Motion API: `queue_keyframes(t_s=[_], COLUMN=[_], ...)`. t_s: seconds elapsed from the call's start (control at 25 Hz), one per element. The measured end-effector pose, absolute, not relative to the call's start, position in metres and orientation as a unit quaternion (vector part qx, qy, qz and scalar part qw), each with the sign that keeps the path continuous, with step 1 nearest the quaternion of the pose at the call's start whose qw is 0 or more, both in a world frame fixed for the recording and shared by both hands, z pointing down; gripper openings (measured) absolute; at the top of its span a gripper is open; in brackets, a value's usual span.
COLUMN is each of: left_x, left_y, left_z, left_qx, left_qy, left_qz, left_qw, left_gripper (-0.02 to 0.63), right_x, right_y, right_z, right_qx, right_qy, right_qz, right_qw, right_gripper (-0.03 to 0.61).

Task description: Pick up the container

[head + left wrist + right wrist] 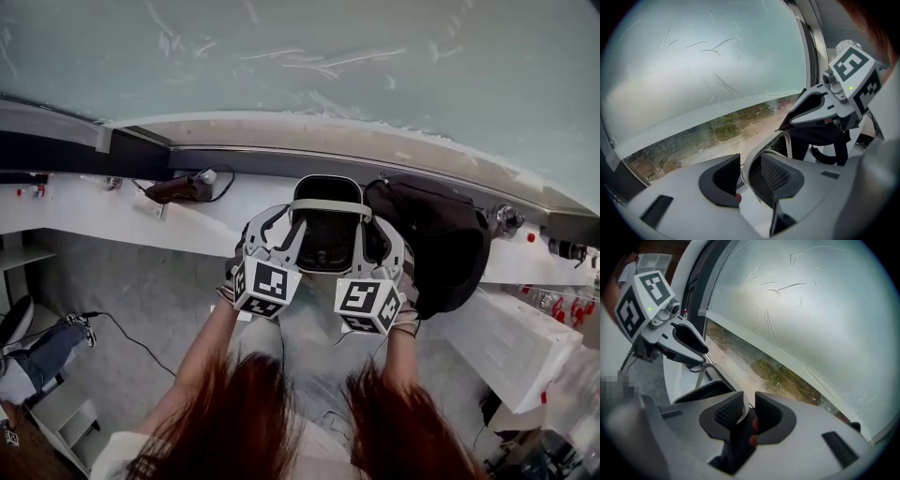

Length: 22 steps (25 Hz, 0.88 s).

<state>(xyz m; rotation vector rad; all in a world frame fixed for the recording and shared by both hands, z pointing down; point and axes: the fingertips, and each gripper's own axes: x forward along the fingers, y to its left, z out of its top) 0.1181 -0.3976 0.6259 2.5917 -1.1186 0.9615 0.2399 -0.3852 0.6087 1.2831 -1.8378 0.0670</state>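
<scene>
The container [327, 180], a dark bin with a pale grey rim and bail handle, stands on the white ledge [112, 211] under the window. My left gripper [279, 230] is at its left side. In the left gripper view the rim [761, 151] passes between the jaws of this gripper [746, 164], close to the right pad with a gap to the left pad, so it is open. My right gripper [380, 234] is at the container's right side. In the right gripper view its jaws [749, 401] are closed on the thin pale rim [740, 409].
A black bag [441, 239] sits on the ledge against the container's right side. A brown object with a cable [178, 189] lies on the ledge to the left. The window glass [328, 56] rises just behind. Small red-capped items [553, 305] stand on a white counter at the right.
</scene>
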Motion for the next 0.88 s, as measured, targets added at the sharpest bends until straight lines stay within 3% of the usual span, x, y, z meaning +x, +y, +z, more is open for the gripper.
queue_keyframes(t_s=[0.88], left_x=[0.119], left_y=[-0.416], left_z=[0.673], left_qx=[0.853], left_qy=[-0.387], left_qz=[0.342], left_qw=[0.076], left_gripper=[0.127], right_x=[0.251], right_y=[-0.400], right_z=[0.667], right_qx=[0.492], right_qy=[-0.725], right_qz=[0.019], right_qw=[0.481], right_gripper=[0.123])
